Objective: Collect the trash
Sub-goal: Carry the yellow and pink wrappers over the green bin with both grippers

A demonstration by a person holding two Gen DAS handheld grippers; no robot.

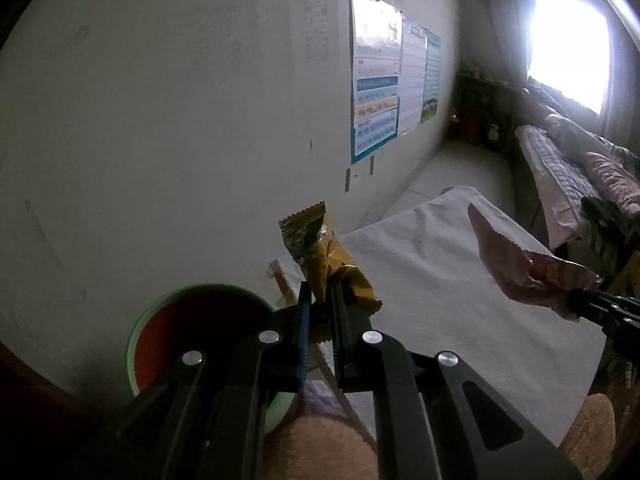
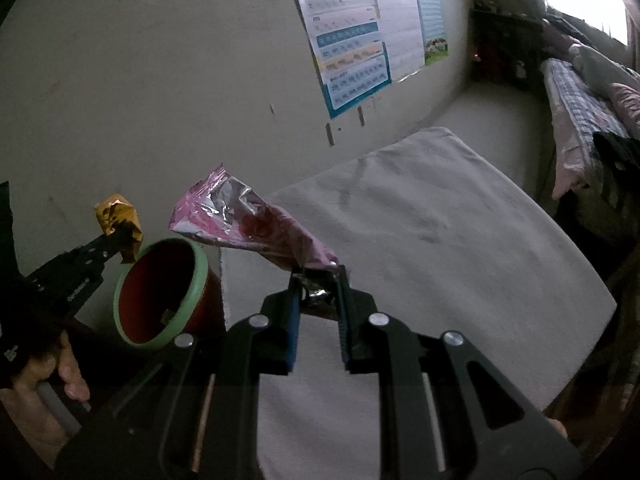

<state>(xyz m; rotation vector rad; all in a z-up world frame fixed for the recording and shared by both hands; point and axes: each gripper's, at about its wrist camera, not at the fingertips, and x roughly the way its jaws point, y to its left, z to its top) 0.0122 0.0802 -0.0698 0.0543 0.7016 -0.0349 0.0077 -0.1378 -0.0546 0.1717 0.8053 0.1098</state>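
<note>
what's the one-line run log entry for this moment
left tool: shut on crinkled yellow wrapper | right tool: shut on pink foil wrapper | green-rimmed red bin: below, beside white-clothed table

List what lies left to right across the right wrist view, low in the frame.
Left gripper holding the yellow wrapper → green-rimmed red bin → right gripper holding the pink wrapper → white cloth-covered table.

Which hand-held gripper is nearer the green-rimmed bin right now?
Left. The left hand-held gripper, shut on the yellow wrapper, hangs just beside the bin's rim. The right hand-held gripper, holding the pink wrapper, is over the white cloth.
</note>
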